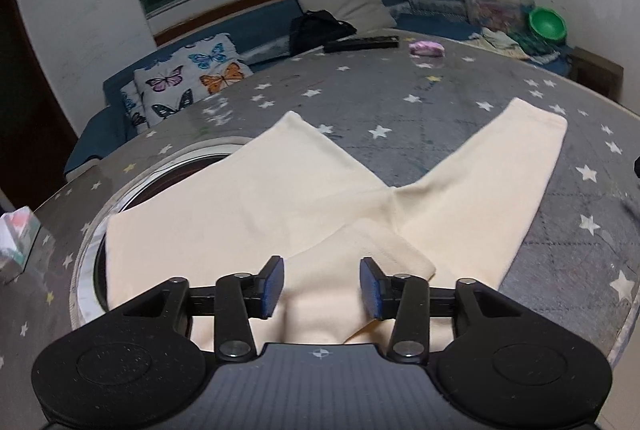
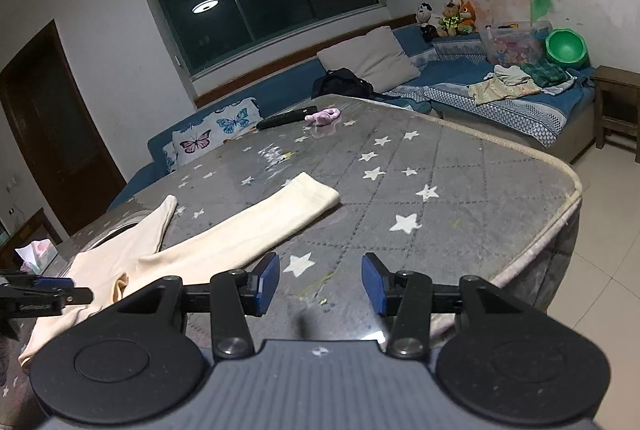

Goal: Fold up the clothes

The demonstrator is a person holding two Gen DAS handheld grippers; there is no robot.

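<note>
My left gripper (image 1: 322, 288) hung over the waist end of the cream trousers (image 1: 256, 206), pads spread, cloth under the gap but not pinched. My right gripper (image 2: 320, 284) was unclenched too, nothing in it, above bare star-print table (image 2: 460, 166). Trousers lay flat, legs splayed in a V.
</note>
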